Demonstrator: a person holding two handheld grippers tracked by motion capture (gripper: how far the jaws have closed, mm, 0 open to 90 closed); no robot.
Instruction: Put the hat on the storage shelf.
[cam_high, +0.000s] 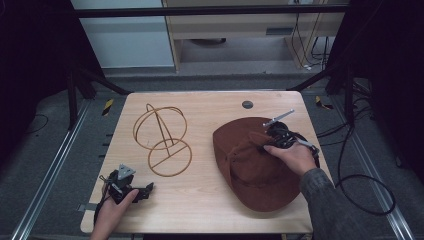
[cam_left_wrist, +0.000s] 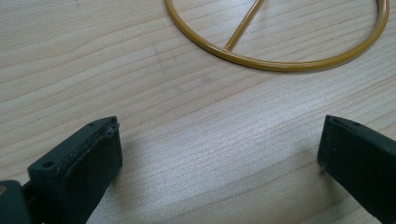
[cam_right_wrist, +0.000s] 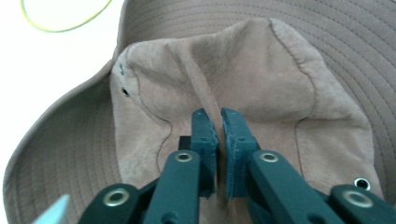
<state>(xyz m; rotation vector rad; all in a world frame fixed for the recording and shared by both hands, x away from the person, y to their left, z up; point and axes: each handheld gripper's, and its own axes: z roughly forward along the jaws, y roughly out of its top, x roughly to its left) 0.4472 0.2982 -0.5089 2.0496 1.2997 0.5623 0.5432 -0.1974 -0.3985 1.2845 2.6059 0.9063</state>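
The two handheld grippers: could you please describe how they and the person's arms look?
Both grippers, left and right, are black with two blocky jaws; a grey three-cornered plate tops the left one, and a black cable trails from the right. The right arm wears a grey sleeve.

Your wood counter (cam_high: 210, 200) carries a brown hat (cam_high: 250, 165) at right, a gold wire stand (cam_high: 162, 140) left of ctr, and your left hand-held gripper (cam_high: 145, 191) rests near the front-left corner.

My brown suede-like hat (cam_high: 250, 165), wide stitched brim spread flat and crown up, lies on the right half of the table, its soft crown dented and gathered into a ridge at the top, with small metal eyelets in the sides, well apart from the wire stand.
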